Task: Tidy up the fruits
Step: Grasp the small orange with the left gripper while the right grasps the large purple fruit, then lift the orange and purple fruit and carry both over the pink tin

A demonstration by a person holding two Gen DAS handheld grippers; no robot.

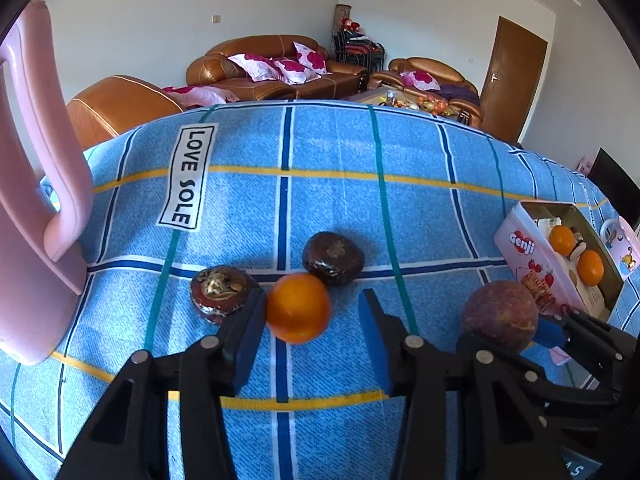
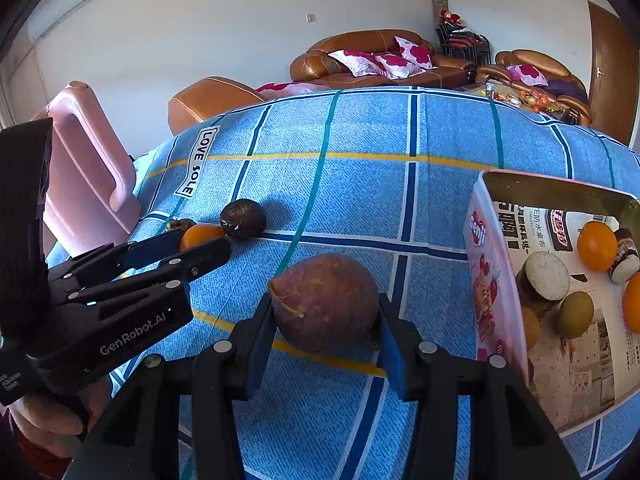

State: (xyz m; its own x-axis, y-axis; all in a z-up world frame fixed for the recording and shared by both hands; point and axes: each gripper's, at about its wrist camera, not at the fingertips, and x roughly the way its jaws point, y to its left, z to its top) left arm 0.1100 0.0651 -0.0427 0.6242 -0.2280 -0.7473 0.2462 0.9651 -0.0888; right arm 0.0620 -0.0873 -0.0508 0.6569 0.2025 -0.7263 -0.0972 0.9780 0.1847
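Observation:
On the blue checked cloth, my left gripper (image 1: 312, 316) is open around an orange (image 1: 298, 307); its left pad touches the fruit, the right pad stands apart. Two dark brown fruits (image 1: 333, 257) (image 1: 218, 293) lie just behind and left of it. My right gripper (image 2: 326, 320) is shut on a purple-brown passion fruit (image 2: 326, 300), also in the left wrist view (image 1: 500, 315). A pink "genji" tin box (image 2: 486, 280) to the right holds oranges (image 2: 597, 246) and other fruits.
A pink plastic chair (image 1: 36, 216) stands at the table's left edge. A pink mug (image 1: 622, 246) sits behind the box. Brown sofas (image 1: 276, 66) and a door lie beyond the table.

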